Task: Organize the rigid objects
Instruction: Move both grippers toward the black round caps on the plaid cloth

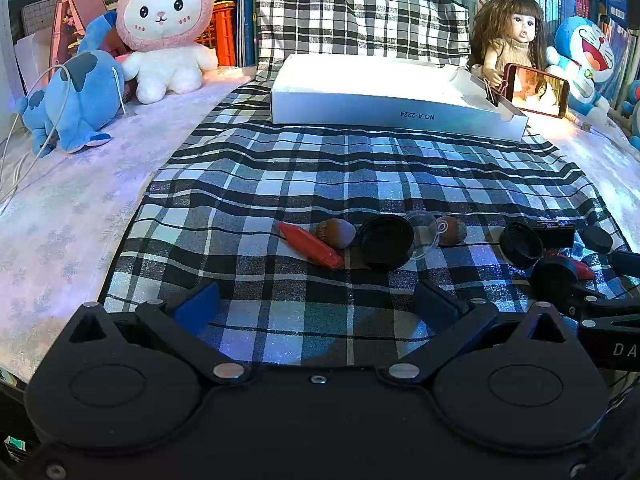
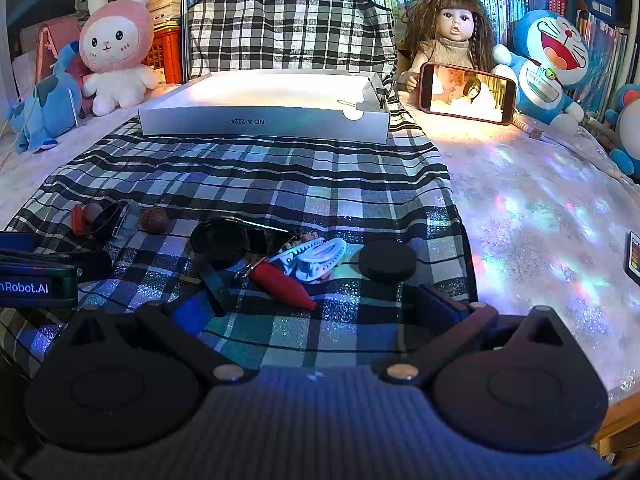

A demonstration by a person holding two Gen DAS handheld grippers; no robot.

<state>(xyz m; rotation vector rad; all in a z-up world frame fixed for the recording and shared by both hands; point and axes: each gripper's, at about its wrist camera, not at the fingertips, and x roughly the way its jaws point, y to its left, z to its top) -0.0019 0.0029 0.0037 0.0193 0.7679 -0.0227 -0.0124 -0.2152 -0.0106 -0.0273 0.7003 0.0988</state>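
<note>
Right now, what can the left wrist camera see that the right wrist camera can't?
Only the left wrist view shows a clear round plastic lid beside a black round cap. Only the right wrist view shows a white toothed plastic hair clip and a small dark card on the pale sheet. Both share the white shallow cardboard box, the long-haired doll and the pink-hooded plush rabbit.

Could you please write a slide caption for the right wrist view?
Open right gripper hovers over checked cloth before a red pointed clip, white toothed hair clip and black round lid.
</note>
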